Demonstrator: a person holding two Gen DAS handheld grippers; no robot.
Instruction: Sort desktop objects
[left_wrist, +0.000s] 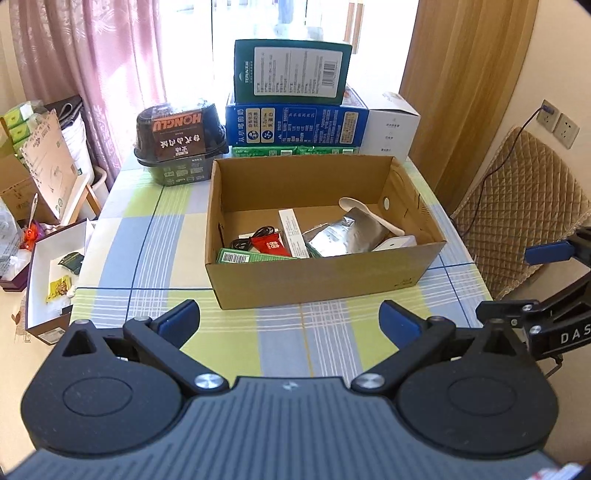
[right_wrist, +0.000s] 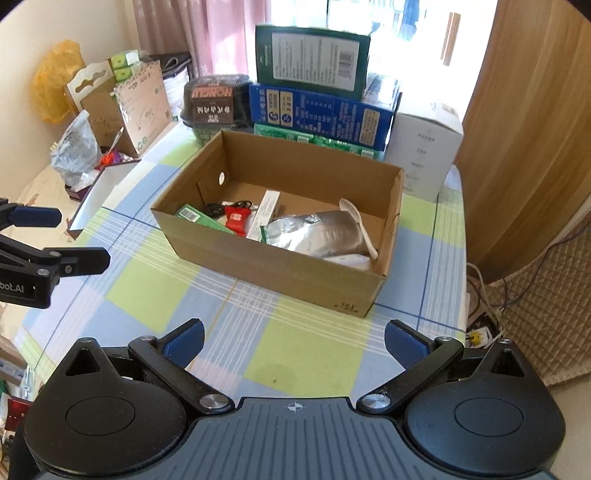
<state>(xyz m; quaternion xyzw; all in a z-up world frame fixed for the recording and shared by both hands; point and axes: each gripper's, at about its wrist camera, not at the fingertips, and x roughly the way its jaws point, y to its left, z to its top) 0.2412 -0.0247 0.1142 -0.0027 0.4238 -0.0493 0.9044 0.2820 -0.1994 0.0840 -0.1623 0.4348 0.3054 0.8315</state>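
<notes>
An open cardboard box (left_wrist: 325, 275) (right_wrist: 280, 267) stands on the checked tablecloth. Inside lie a silver foil pouch (left_wrist: 347, 232) (right_wrist: 317, 230), a white spoon (left_wrist: 364, 210) (right_wrist: 360, 221), a red packet (left_wrist: 271, 245) (right_wrist: 236, 218), a black cable (left_wrist: 251, 238) (right_wrist: 221, 206), a green box (left_wrist: 240, 256) (right_wrist: 201, 218) and a white slim box (left_wrist: 291, 229) (right_wrist: 264, 212). My left gripper (left_wrist: 290, 323) is open and empty, before the box's front wall. My right gripper (right_wrist: 293, 341) is open and empty, near the table's front edge. Each gripper shows at the edge of the other's view.
Stacked green and blue cartons (left_wrist: 291, 107) (right_wrist: 317, 99), a dark noodle bowl (left_wrist: 179, 140) (right_wrist: 214, 99) and a white carton (left_wrist: 391, 129) (right_wrist: 424, 147) stand behind the box. A padded chair (left_wrist: 524, 210) is right of the table. Boxes and bags (left_wrist: 48, 254) clutter the left.
</notes>
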